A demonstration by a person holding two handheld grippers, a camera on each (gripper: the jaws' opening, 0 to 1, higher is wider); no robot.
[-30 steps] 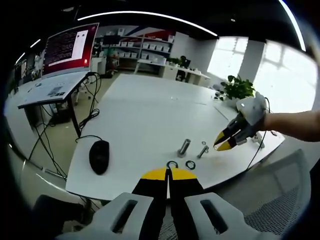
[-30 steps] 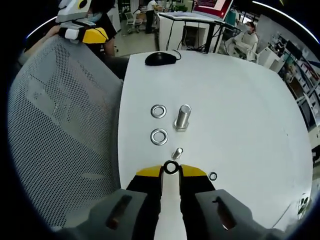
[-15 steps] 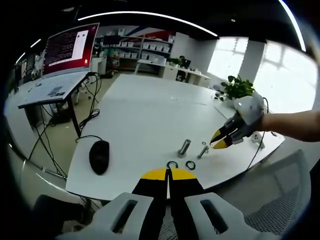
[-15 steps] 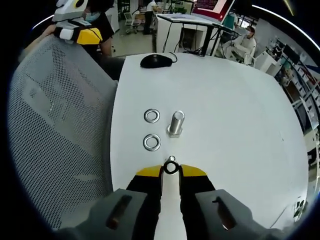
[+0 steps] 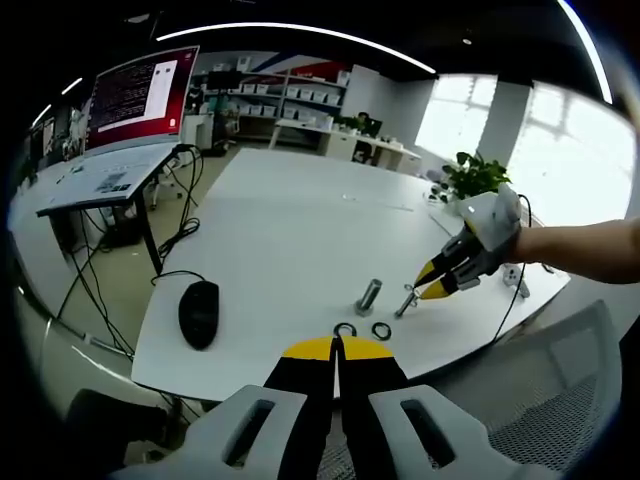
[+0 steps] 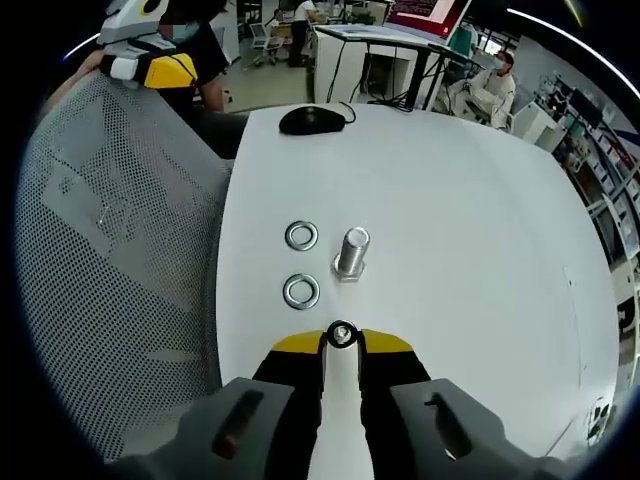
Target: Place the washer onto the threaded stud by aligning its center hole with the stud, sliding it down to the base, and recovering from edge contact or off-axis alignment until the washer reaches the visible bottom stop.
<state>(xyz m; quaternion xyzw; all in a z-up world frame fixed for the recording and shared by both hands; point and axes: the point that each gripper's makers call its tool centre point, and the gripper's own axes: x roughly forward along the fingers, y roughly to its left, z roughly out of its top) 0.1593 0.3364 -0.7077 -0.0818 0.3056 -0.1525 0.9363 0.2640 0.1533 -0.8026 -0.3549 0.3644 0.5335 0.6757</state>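
Note:
My right gripper [image 6: 342, 342] is shut on a small dark washer [image 6: 342, 334] pinched between its yellow tips. In the left gripper view the right gripper [image 5: 432, 290] reaches in from the right, its tips right at the small threaded stud [image 5: 405, 300]. In the right gripper view the held washer covers that stud. A larger steel bolt [image 6: 351, 252] stands upright just beyond, also seen as the bolt [image 5: 369, 296]. Two loose washers [image 6: 300, 291] lie left of the bolt. My left gripper [image 5: 337, 347] is shut, holds nothing, and hangs off the table's near edge.
A black mouse [image 5: 198, 312] sits on the white table [image 5: 290, 220] to the left. A grey mesh chair [image 6: 110, 250] stands against the table edge. A desk with a monitor [image 5: 135, 95] is behind; a plant [image 5: 475, 175] is at the far right.
My right gripper has carried the washer forward over the small stud, which now sits hidden under it. The left gripper has stayed still.

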